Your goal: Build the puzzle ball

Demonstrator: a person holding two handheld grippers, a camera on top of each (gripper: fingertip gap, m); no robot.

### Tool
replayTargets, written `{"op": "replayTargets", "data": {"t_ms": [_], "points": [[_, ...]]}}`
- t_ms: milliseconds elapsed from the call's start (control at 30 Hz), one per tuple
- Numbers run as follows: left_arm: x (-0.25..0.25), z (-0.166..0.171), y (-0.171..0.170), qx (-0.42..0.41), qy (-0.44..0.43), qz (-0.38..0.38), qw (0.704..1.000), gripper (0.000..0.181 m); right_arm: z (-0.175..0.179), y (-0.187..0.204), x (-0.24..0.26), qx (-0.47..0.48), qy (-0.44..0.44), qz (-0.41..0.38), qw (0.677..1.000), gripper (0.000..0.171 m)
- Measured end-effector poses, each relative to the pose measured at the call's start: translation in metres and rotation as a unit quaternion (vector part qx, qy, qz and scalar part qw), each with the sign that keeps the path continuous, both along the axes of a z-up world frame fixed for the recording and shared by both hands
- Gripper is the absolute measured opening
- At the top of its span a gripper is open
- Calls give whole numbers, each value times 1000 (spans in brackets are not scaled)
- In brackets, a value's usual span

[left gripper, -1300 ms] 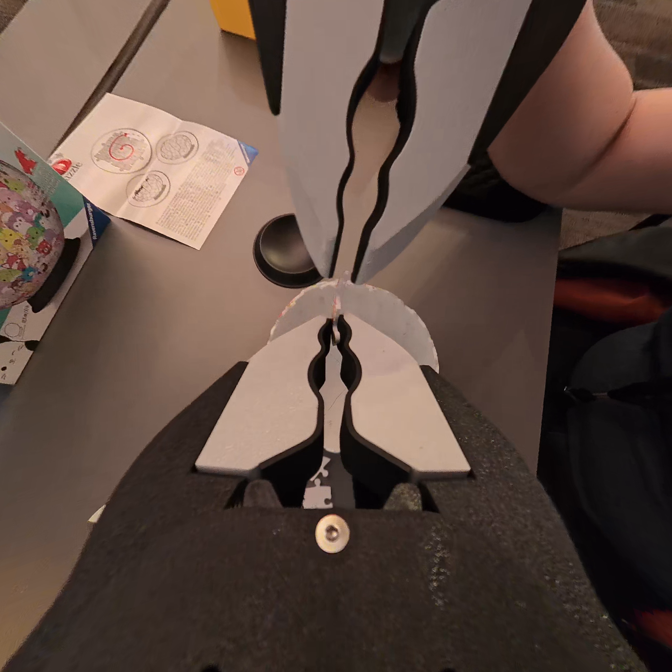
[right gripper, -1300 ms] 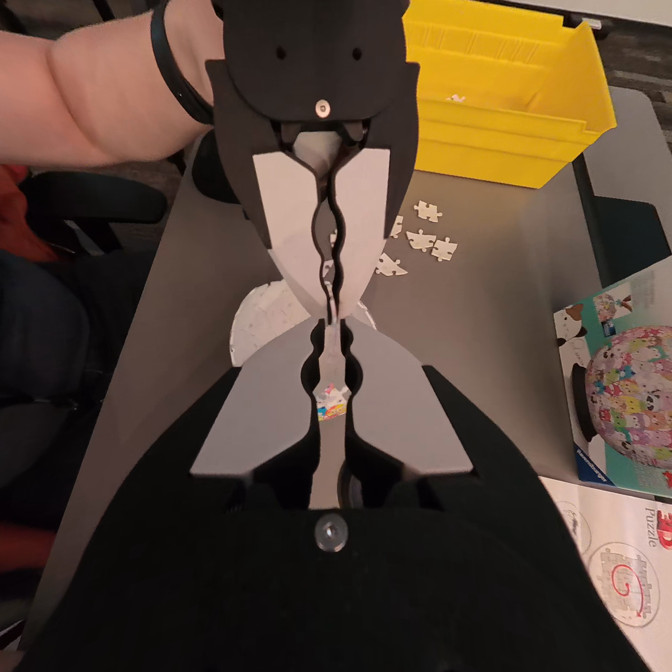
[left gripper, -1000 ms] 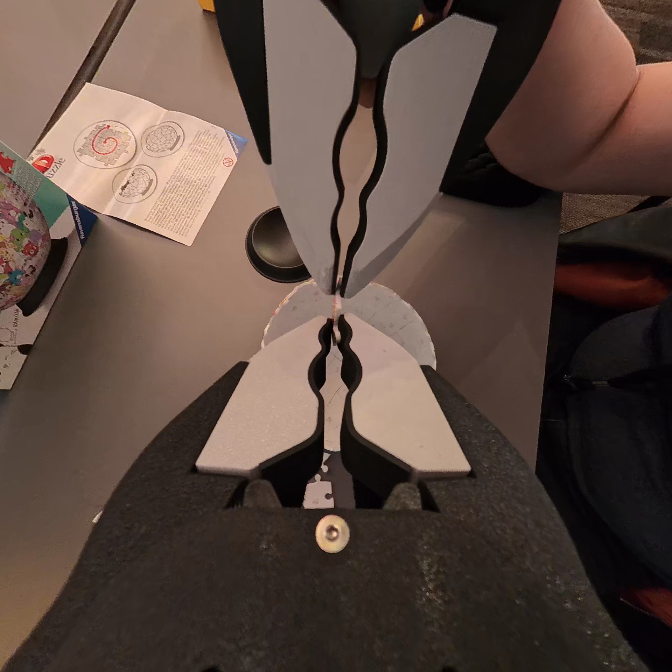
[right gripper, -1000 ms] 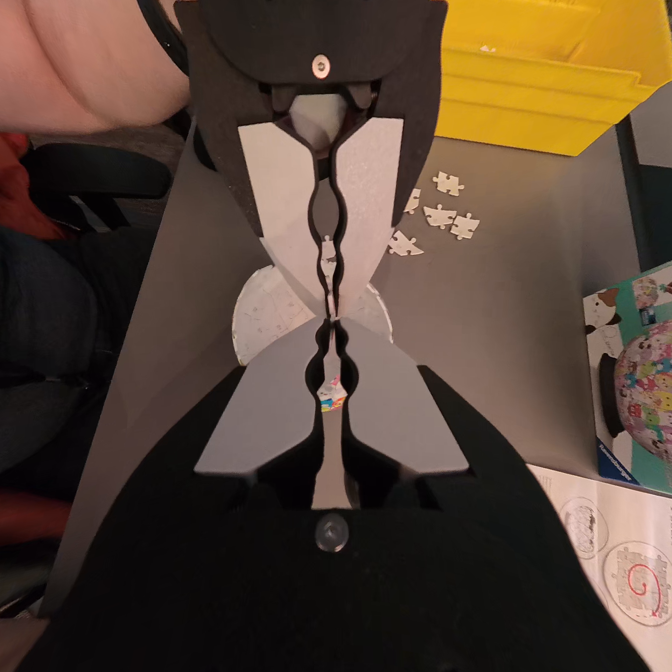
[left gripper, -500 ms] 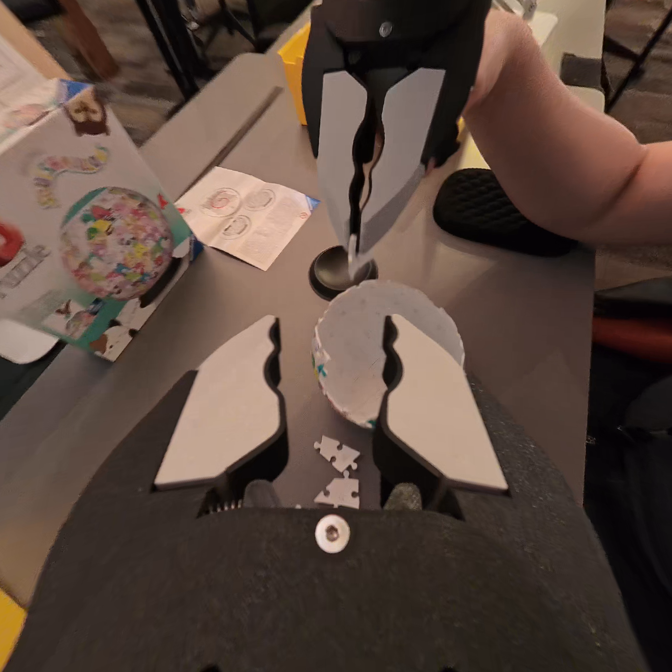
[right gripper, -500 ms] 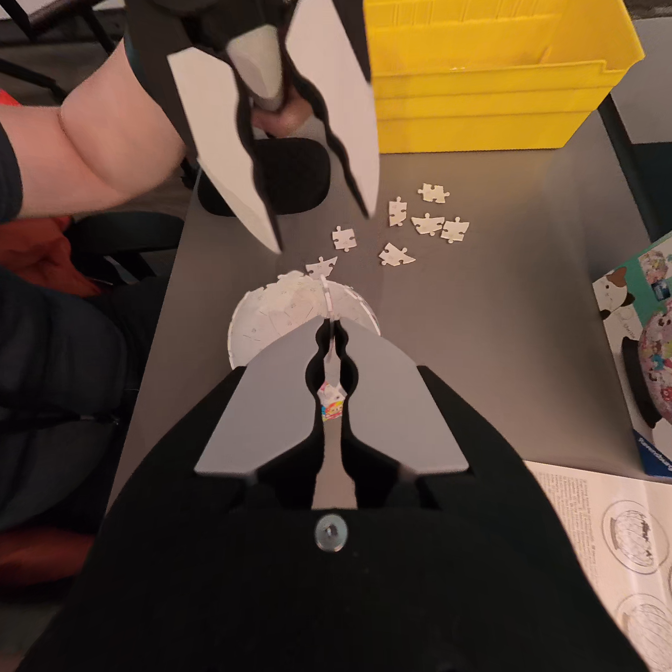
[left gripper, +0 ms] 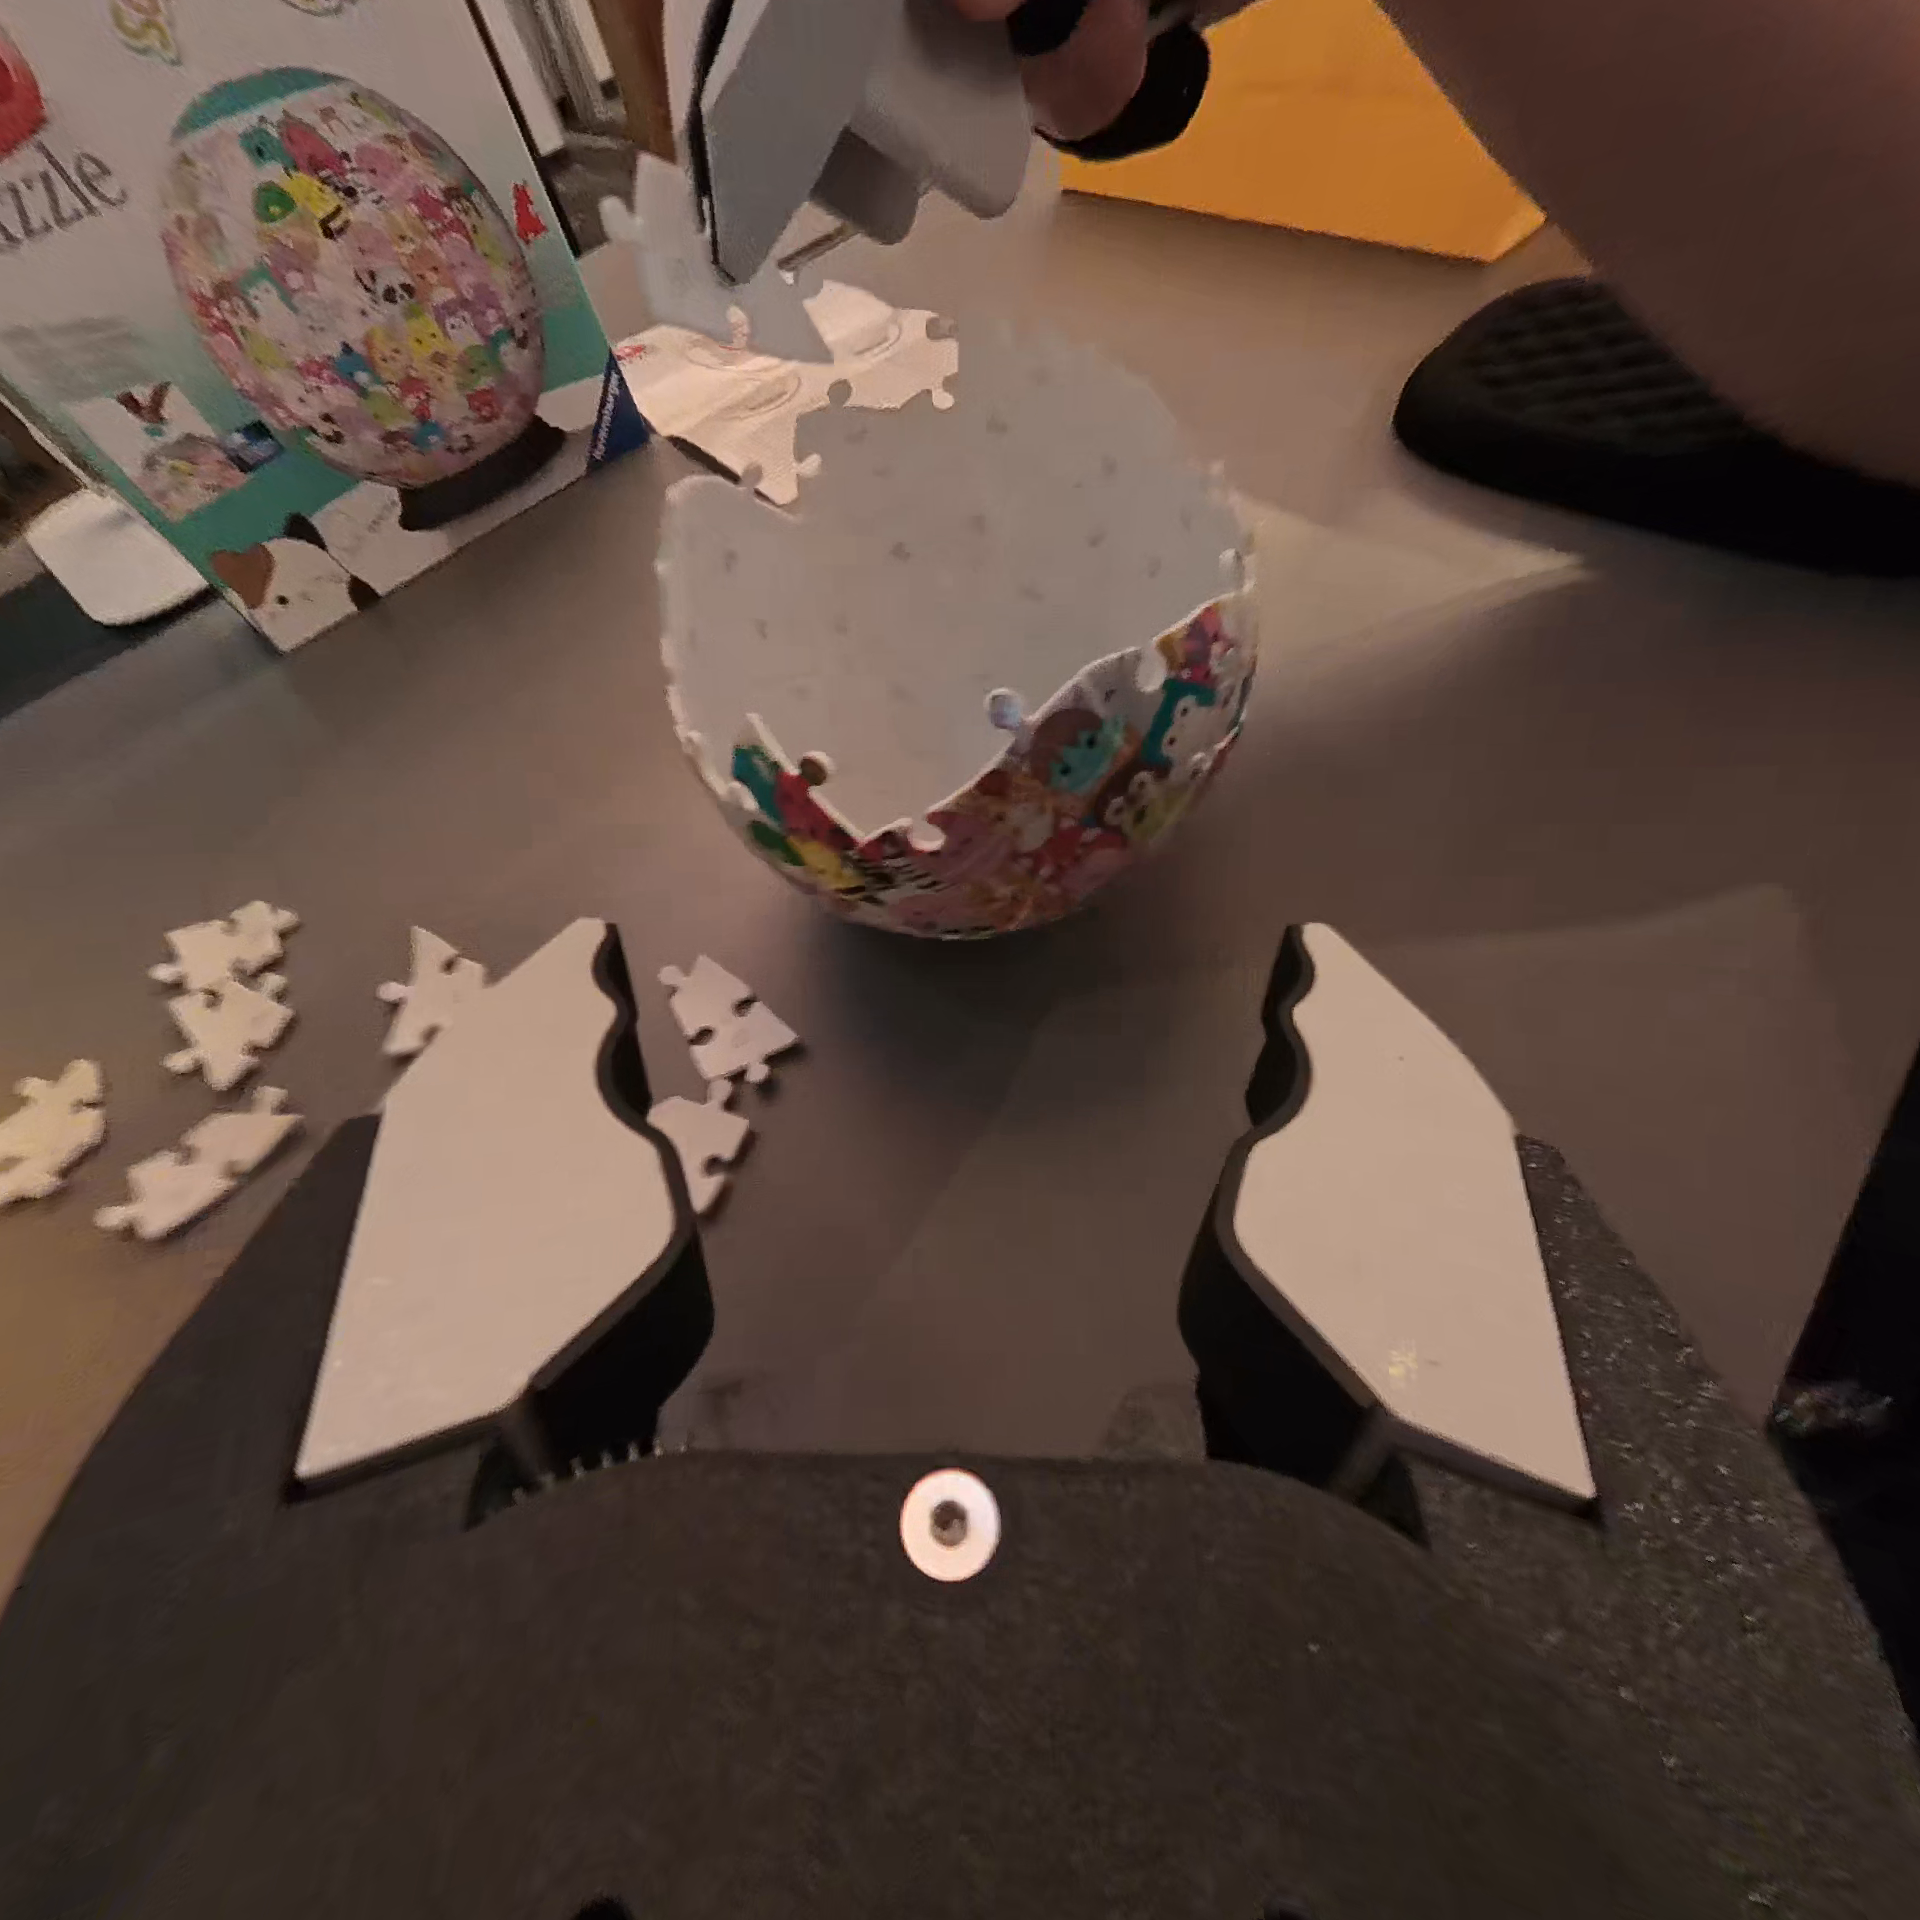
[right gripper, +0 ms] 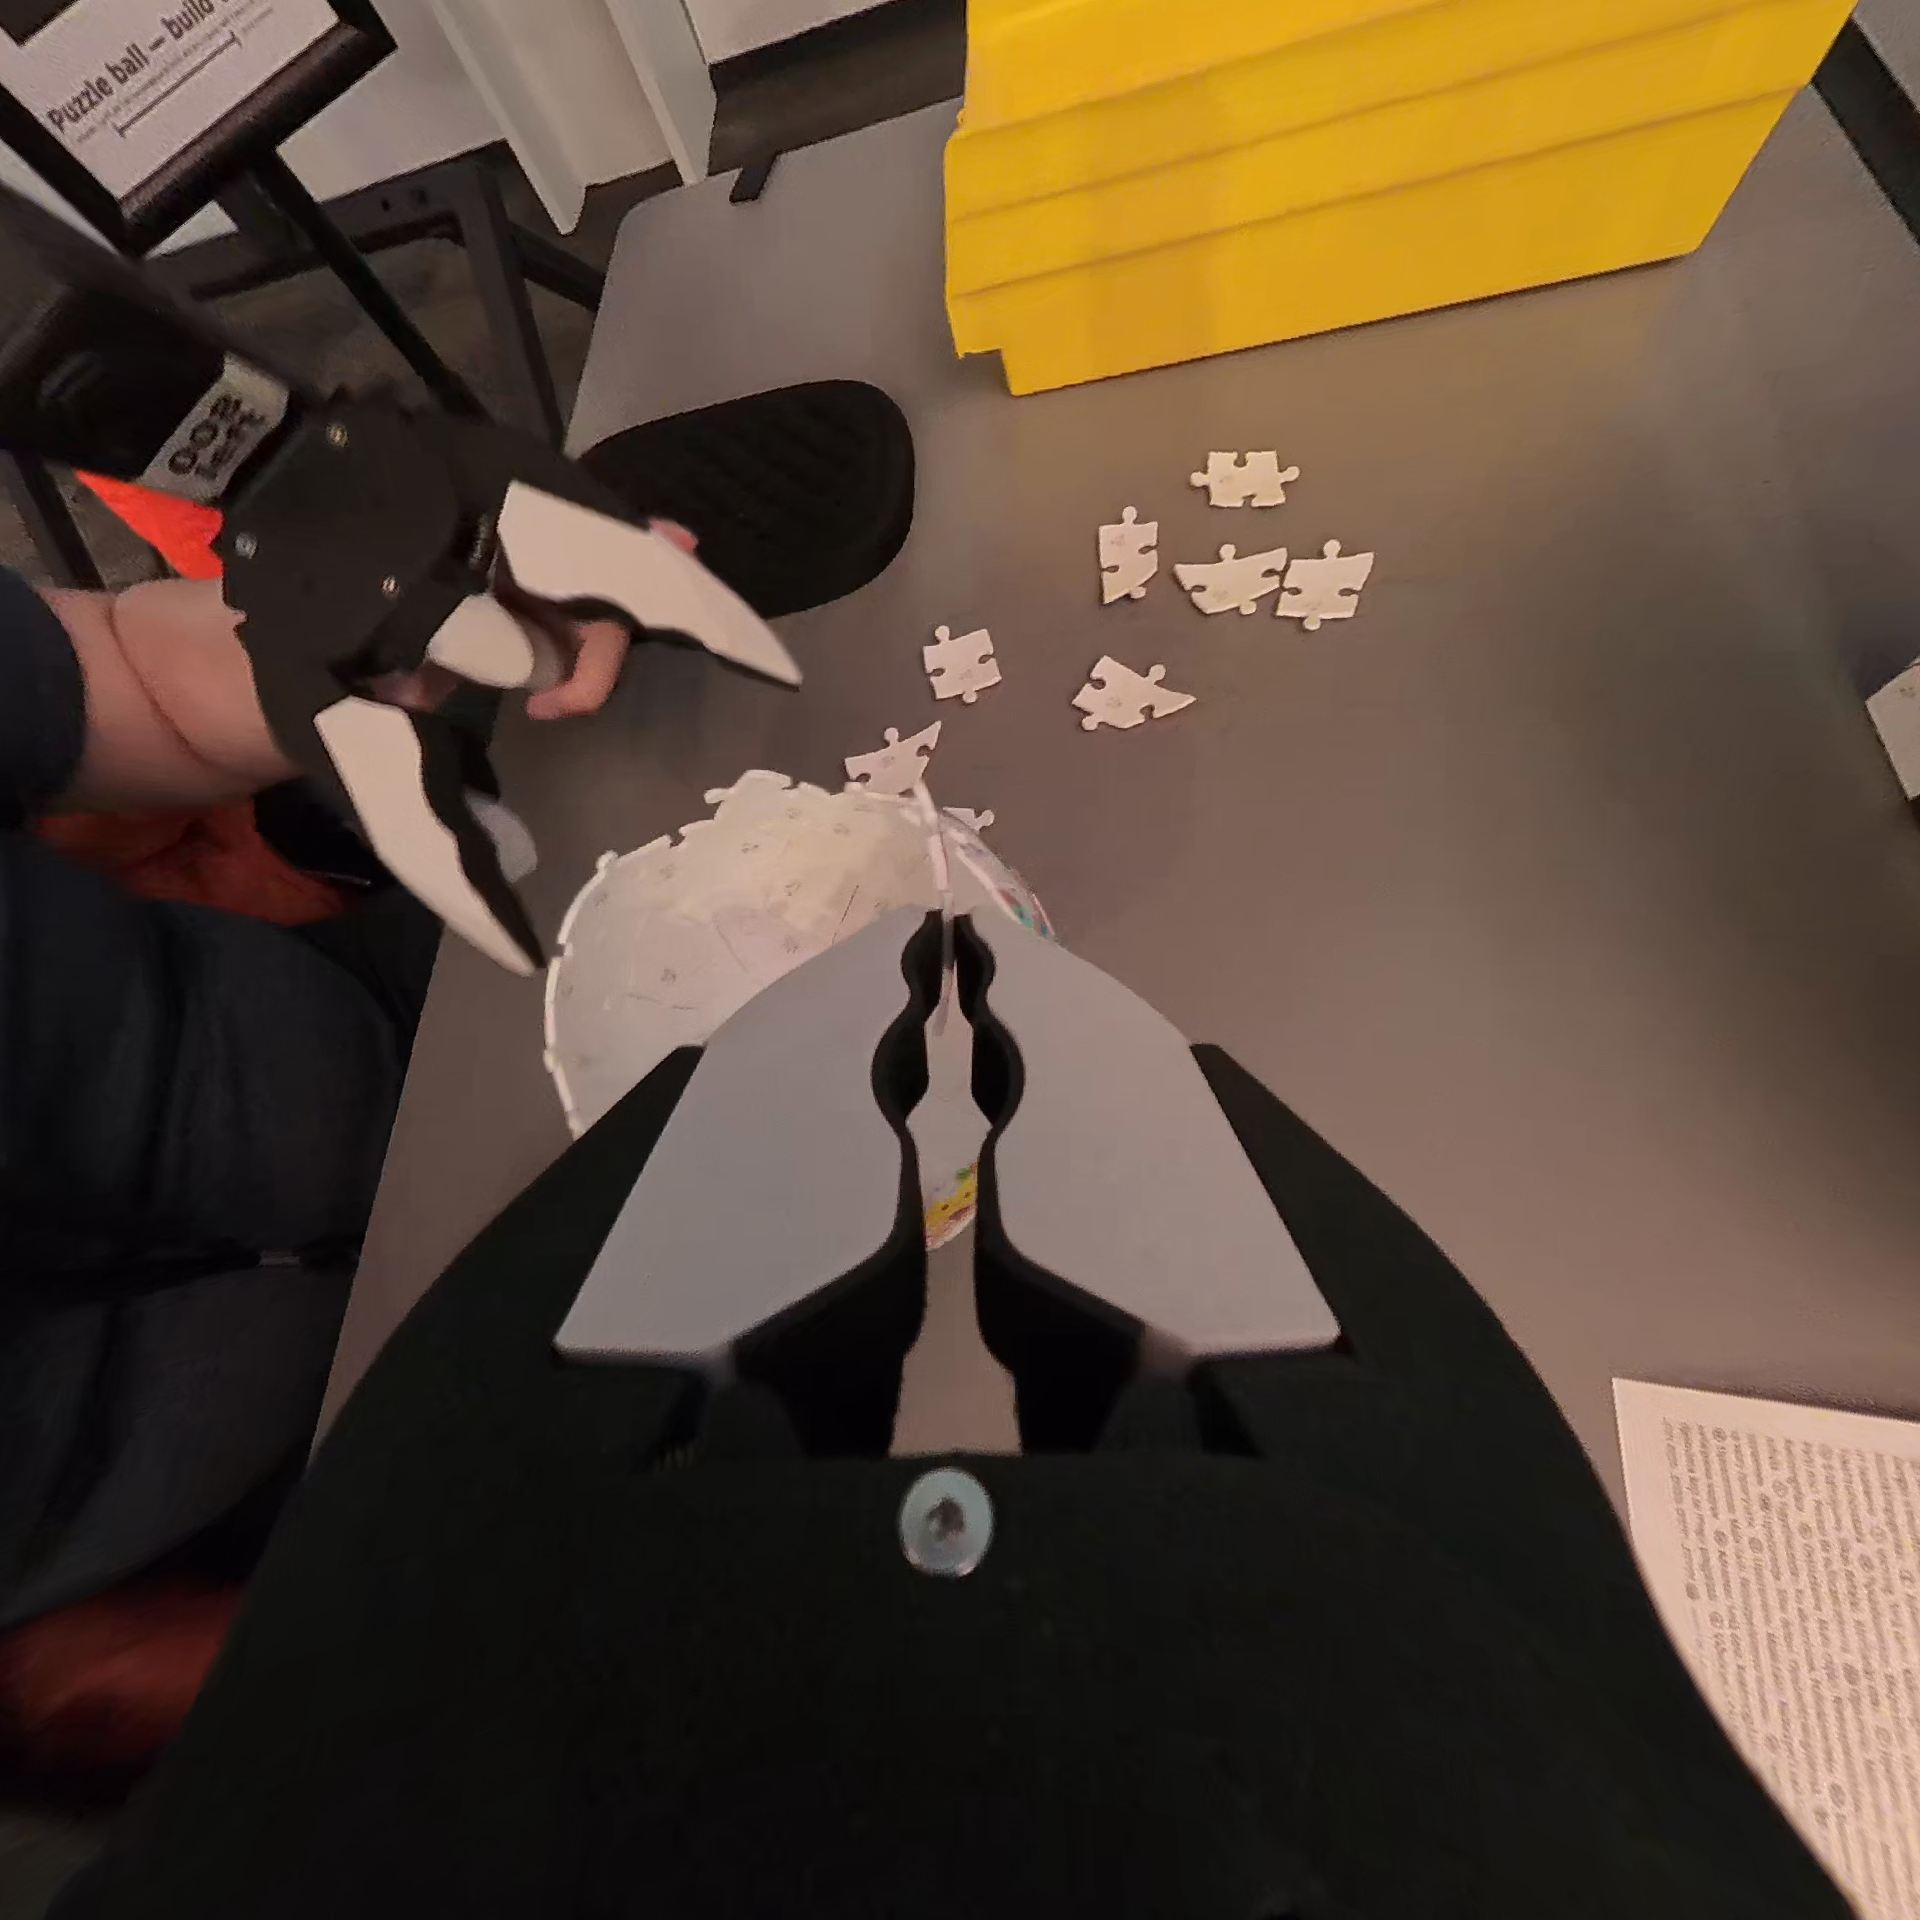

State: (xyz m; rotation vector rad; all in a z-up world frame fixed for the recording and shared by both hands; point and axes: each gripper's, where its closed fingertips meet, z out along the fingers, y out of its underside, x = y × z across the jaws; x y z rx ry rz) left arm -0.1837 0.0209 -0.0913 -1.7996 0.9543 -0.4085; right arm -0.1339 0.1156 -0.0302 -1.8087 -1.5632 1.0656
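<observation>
The half-built puzzle ball (left gripper: 956, 665) sits on the grey table as an open bowl, white inside and colourful outside. It also shows in the right wrist view (right gripper: 707, 935). My right gripper (right gripper: 943, 935) is shut on a white puzzle piece (right gripper: 940, 894) standing on edge at the ball's rim. In the left wrist view the right gripper (left gripper: 748, 249) is above the far rim, holding that piece (left gripper: 675, 260). My left gripper (left gripper: 951, 940) is open and empty, just short of the ball. In the right wrist view the left gripper (right gripper: 662, 821) hangs at the ball's left side.
Several loose white pieces (left gripper: 218, 1029) lie left of my left gripper, two more (left gripper: 727, 1013) between its fingers and the ball; they also show beyond the ball (right gripper: 1226, 577). A yellow bin (right gripper: 1351, 177), the puzzle box (left gripper: 312, 312), an instruction sheet (right gripper: 1787, 1610) and a black armrest (right gripper: 769, 488) surround the work area. About 12 cm separates my left fingertips from my right.
My left gripper has opened, let go at the rim and drawn back from the ball. My right gripper stays shut on the piece at the rim.
</observation>
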Motion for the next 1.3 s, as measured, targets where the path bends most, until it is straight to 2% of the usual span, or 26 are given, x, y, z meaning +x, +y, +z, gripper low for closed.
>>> {"op": "replayTargets", "data": {"t_ms": [100, 333, 467, 600, 700, 833, 867, 933, 1033, 1167, 1300], "points": [[9, -9, 5, -14, 0, 34, 999, 121, -2, 0, -1, 1, 1, -3, 1000, 3], [21, -25, 15, -33, 4, 84, 996, 121, -1, 4, -2, 40, -6, -20, 999, 3], [19, -20, 11, -58, -25, 75, 995, 118, -5, 3, -1, 61, -18, -18, 998, 3], [-6, 10, 6, -57, -46, 61, 995, 112, -9, 0, 0, 72, -28, -3, 997, 3], [-15, 51, 0, -56, -91, -1, 994, 90, -10, -2, 0, 81, -26, 14, 996, 3], [-23, 91, 29, -42, -88, -36, 995, 67, -10, -2, 0, 101, -24, 26, 994, 3], [-19, 93, 38, -45, -74, -52, 995, 58, -10, -1, -1, 106, -19, 24, 994, 3], [-7, 92, 56, -63, -46, -71, 994, 56, -10, 1, -1, 106, -14, 23, 994, 3], [17, 89, 74, -103, -26, -108, 988, 43, -13, 2, -2, 114, -8, 24, 993, 3], [37, 81, 87, -135, 1, -138, 981, 30, -17, 3, -1, 114, -12, 23, 993, 3], [46, 72, 87, -132, 44, -150, 979, 22, -16, 2, -2, 113, -6, 22, 993, 3]]}}
